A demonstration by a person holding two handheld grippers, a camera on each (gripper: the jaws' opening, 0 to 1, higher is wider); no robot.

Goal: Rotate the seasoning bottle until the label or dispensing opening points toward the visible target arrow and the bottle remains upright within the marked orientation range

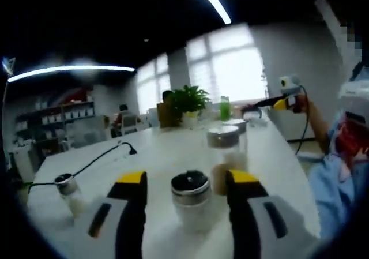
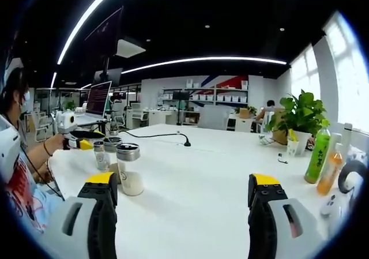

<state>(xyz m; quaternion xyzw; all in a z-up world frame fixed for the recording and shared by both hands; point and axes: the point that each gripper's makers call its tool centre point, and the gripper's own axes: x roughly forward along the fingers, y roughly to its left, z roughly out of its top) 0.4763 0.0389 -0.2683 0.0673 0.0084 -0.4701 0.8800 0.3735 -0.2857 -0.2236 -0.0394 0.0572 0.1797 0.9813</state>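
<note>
Two views, one moment: taken in turn below.

Left gripper view, claw: the left claw (image 1: 185,192) stood spread, its two yellow-tipped jaws on either side of a seasoning bottle (image 1: 191,202), with a gap showing on each side, so nothing was gripped.
Left gripper view, bottle: the seasoning bottle stood upright on the white tabletop (image 1: 167,149), its dark-topped metal cap facing the camera; whether the jaws touched it I could not tell.
Left gripper view, neighbours: a taller jar (image 1: 226,146) stood just behind, a small shaker (image 1: 68,191) sat off to the left near a black cable (image 1: 101,158), and a potted plant (image 1: 189,104) and a green bottle (image 1: 224,108) stood at the far end.
Left gripper view, target: no arrow or marked range could be made out, and the label was blurred.

Right gripper view, claw: the right claw (image 2: 184,198) was wide apart and empty over bare tabletop (image 2: 196,178).
Right gripper view, jars: a metal-capped jar (image 2: 129,169) stood upright near the left jaw, smaller jars (image 2: 104,152) behind it.
Right gripper view, surroundings: a plant (image 2: 300,117) and drink bottles (image 2: 319,155) stood at the right; a person (image 2: 17,155) at the left held another device.

Progress: the bottle looked bracketed but not yet clamped; by my judgement the grip, the turn toward the arrow and the upright release all remained.
</note>
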